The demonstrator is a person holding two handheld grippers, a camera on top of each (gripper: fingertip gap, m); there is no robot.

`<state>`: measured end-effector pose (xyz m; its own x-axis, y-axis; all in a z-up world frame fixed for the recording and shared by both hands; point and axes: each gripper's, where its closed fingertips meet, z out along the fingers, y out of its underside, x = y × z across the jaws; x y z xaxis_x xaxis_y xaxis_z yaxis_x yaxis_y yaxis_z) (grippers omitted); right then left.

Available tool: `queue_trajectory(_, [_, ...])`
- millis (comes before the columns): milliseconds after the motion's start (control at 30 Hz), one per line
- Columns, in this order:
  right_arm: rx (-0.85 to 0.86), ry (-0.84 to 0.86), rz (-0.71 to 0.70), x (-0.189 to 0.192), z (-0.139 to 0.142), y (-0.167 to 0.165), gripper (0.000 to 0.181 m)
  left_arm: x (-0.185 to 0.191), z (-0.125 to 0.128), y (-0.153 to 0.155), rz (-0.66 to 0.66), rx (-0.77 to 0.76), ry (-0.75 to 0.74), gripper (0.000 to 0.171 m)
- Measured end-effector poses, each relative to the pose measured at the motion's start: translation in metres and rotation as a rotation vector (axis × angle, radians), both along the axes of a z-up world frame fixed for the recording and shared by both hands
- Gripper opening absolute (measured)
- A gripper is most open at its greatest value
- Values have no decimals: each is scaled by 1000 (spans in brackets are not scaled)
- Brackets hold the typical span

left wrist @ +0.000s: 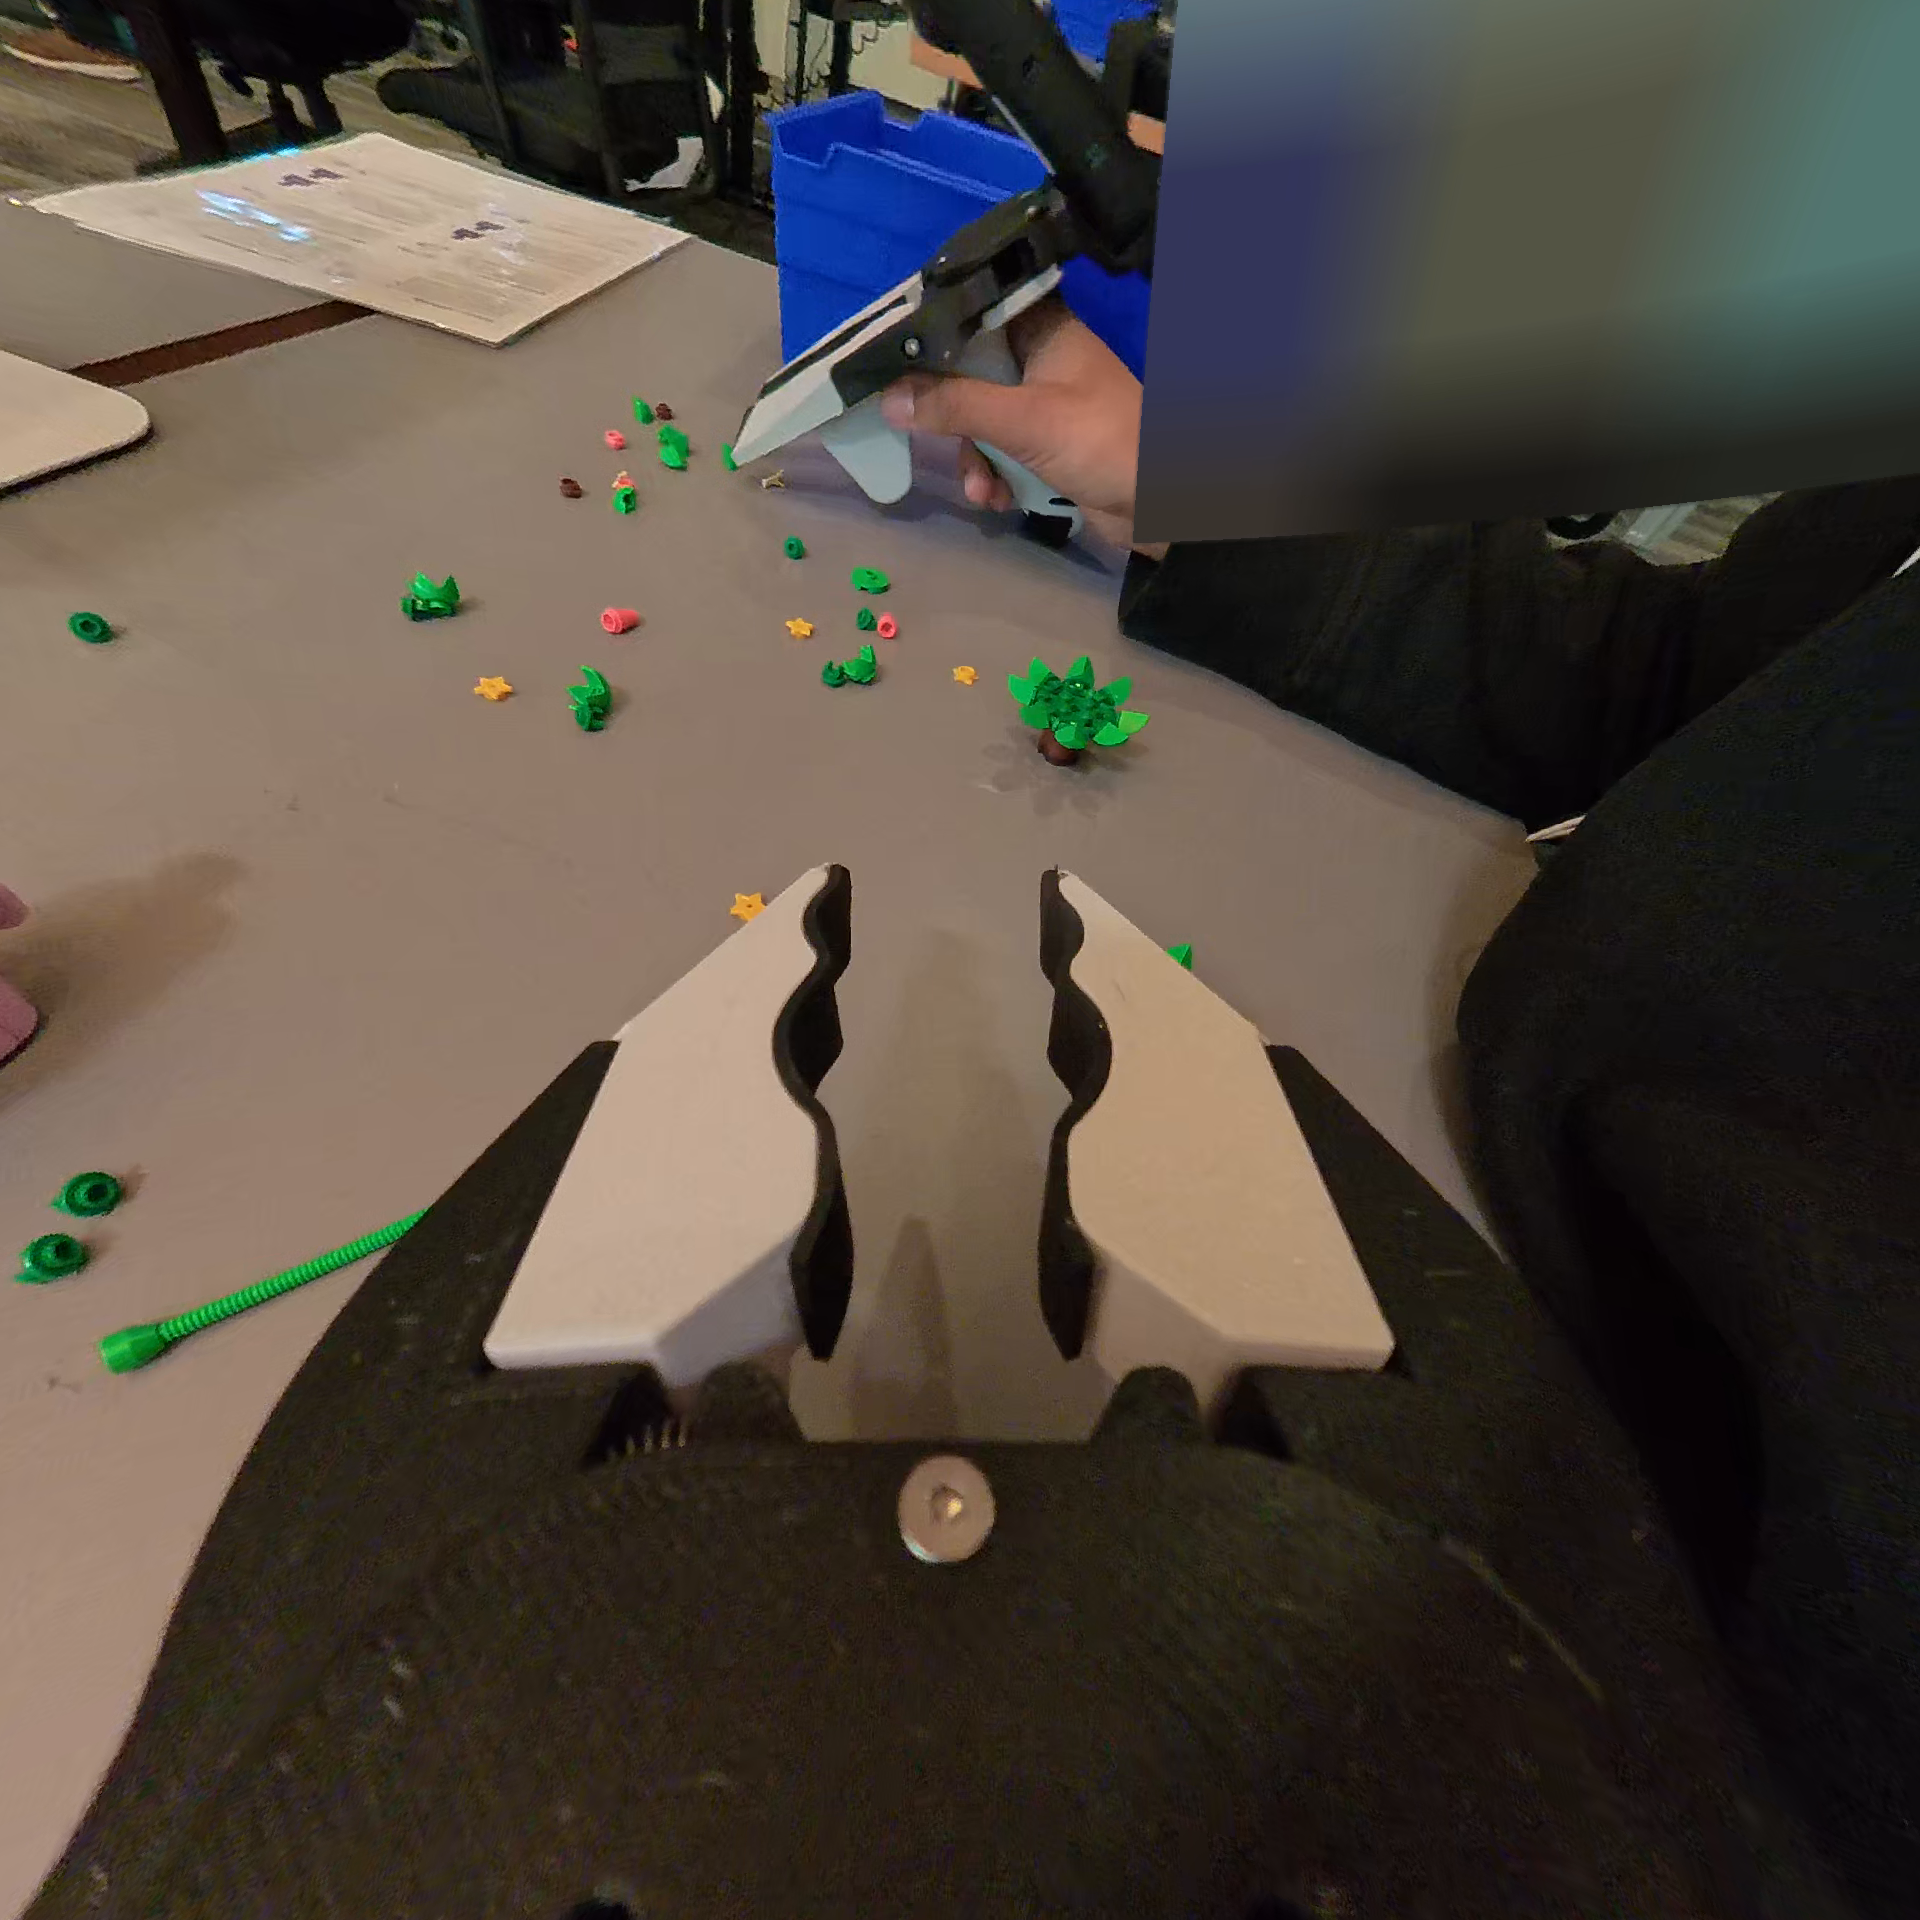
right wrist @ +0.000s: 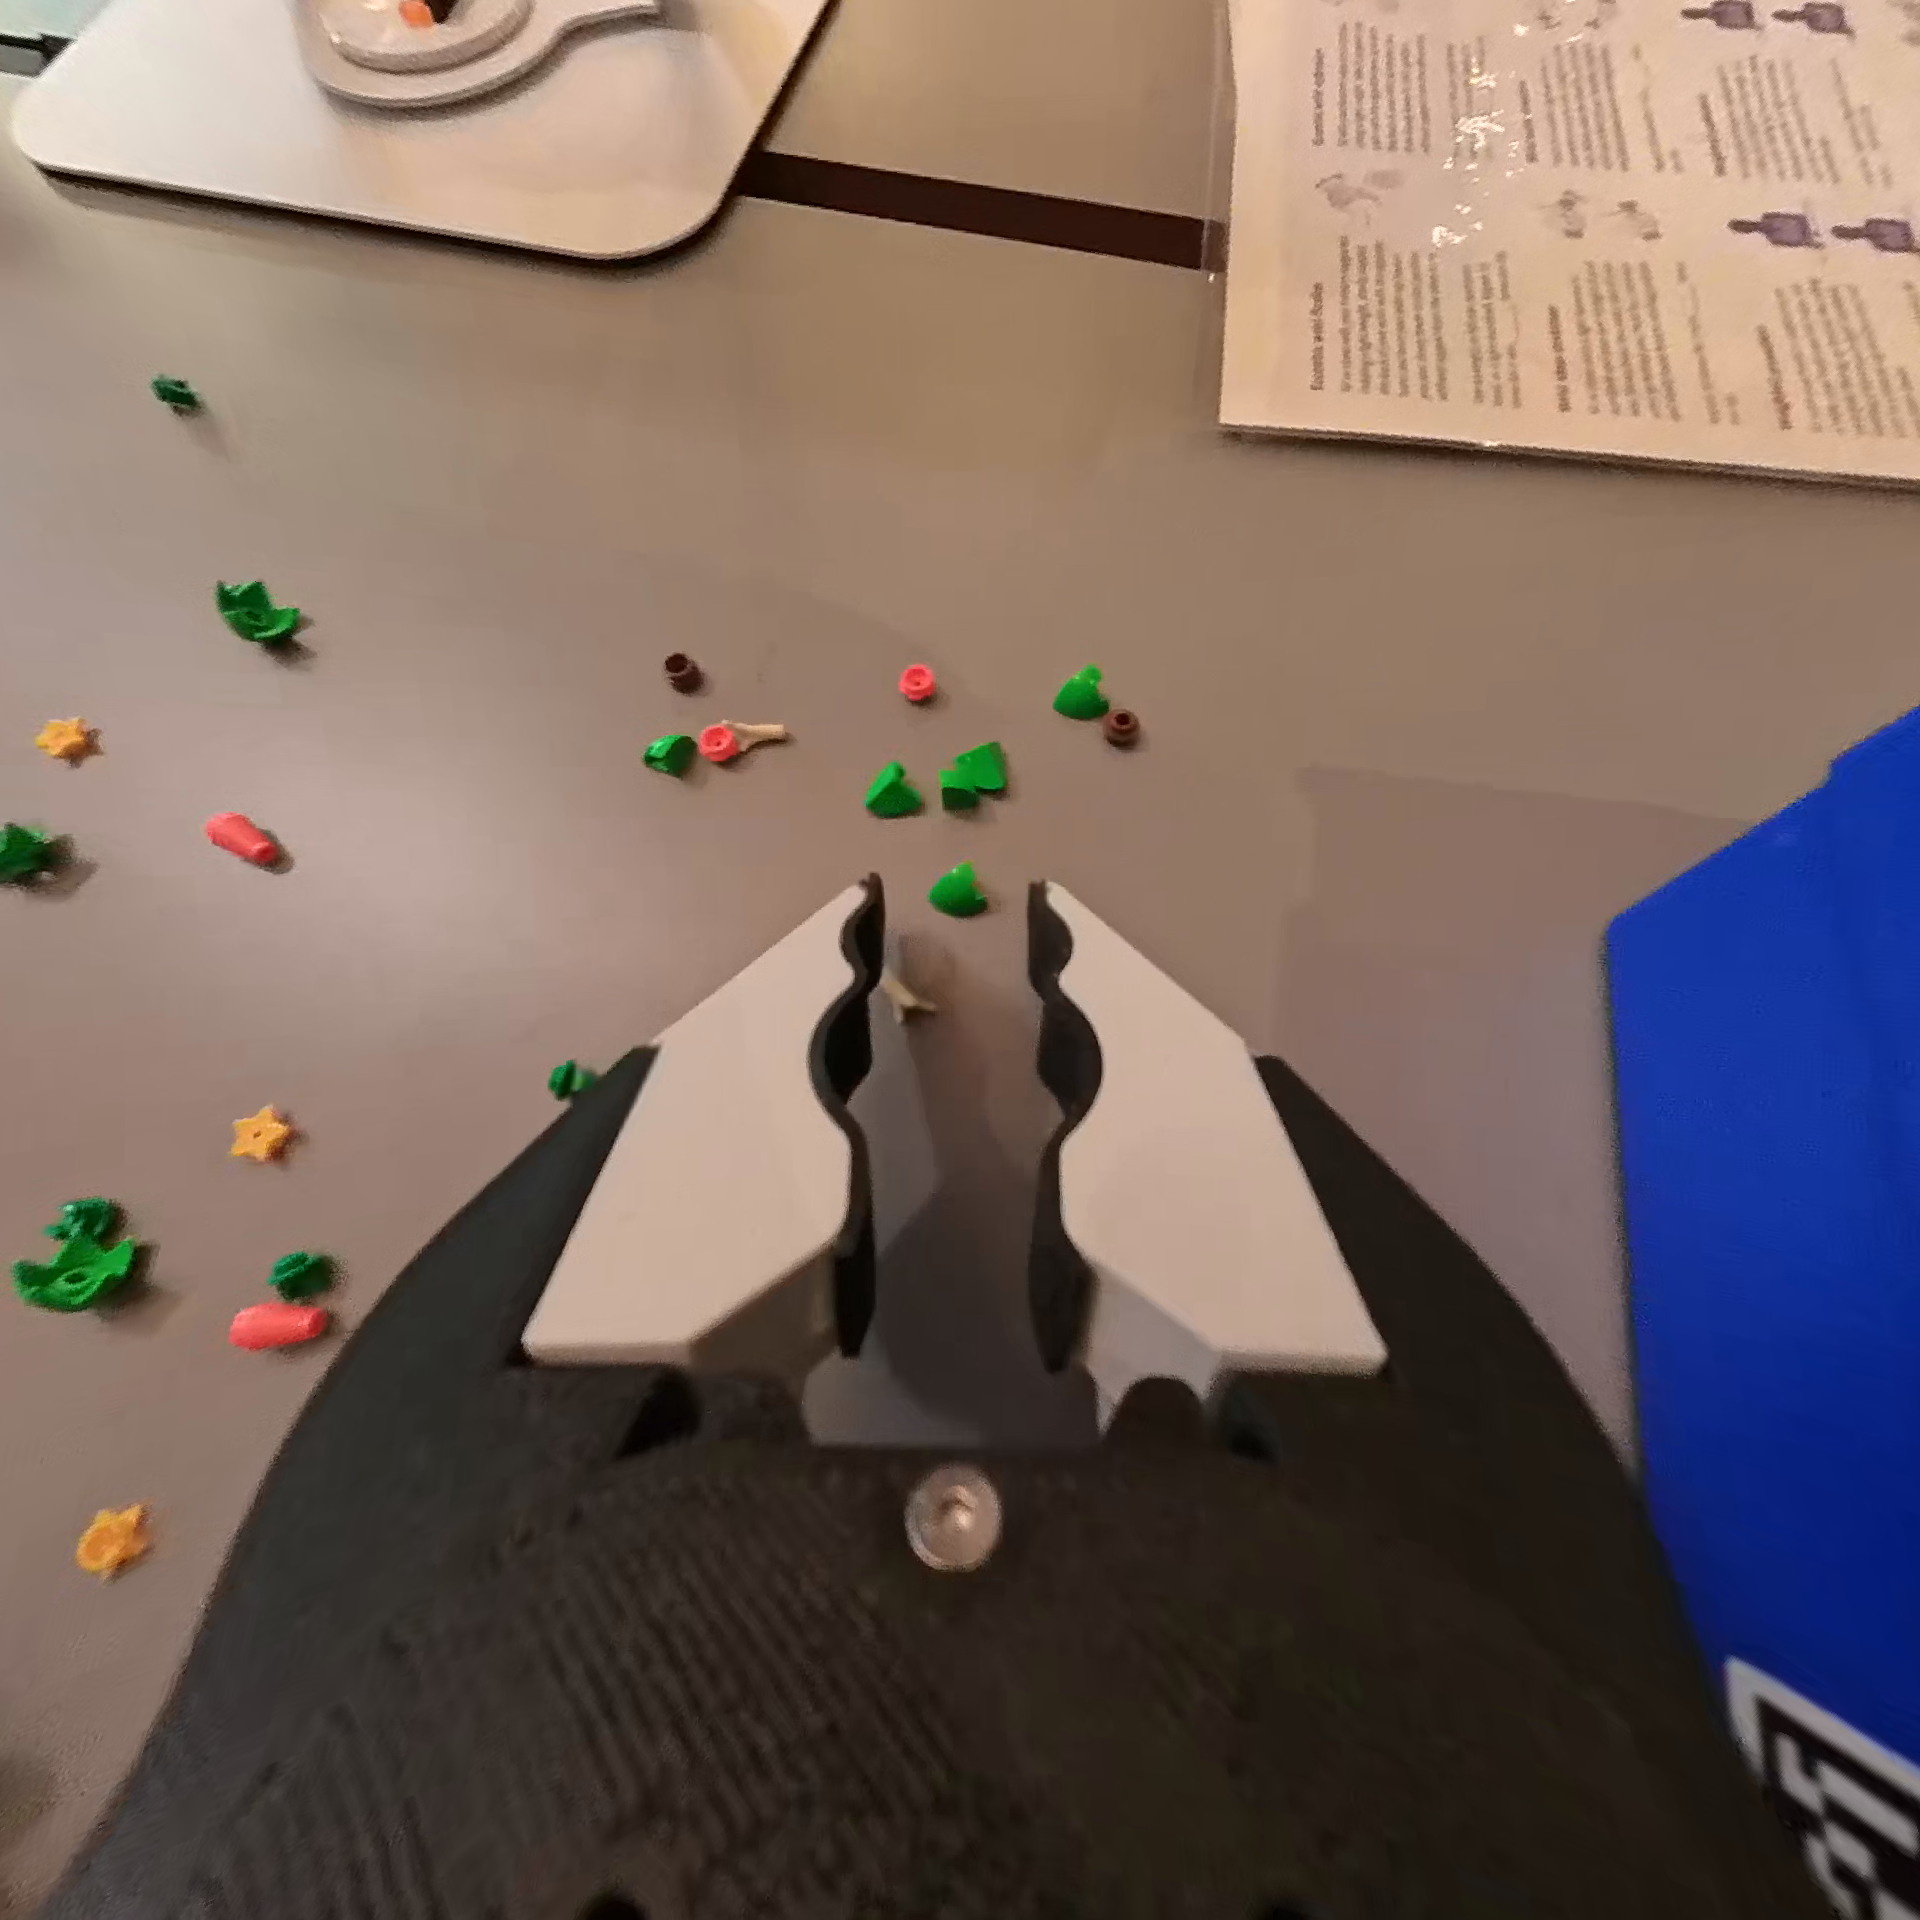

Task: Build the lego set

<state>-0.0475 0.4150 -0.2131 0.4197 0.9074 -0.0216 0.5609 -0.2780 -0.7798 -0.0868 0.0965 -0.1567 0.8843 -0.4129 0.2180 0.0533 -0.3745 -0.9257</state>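
While both grippers gape empty, right gripper (right wrist: pixel 954 894) flanks a tan piece (right wrist: pixel 906 992); left gripper (left wrist: pixel 945 883) hovers (above table (left wrist: pixel 312 883)).

Both grippers are just hanging low over the table with their jaws apart and nothing in them: the left gripper (left wrist: pixel 945 883) points forward, while the right gripper (right wrist: pixel 951 883) sits farther off, tilted nose-down, with a bare hand (left wrist: pixel 1023 431) wrapped around its handle.
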Motion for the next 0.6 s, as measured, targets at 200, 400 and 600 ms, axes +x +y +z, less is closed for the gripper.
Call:
queue_trajectory(200, [-8, -46, 49, -7, -8, 0, 6, 4, -2, -1, -9, 0, 38, 33])
queue_trajectory(400, [-146, 309, 384, -34, 54, -84, 5, 6, 0, -1, -6, 20, 59, 32])
queue_trajectory(600, [-401, 534, 974, -22, 142, -245, 6, 6, 23, -3, 3, 171, 23, 35])
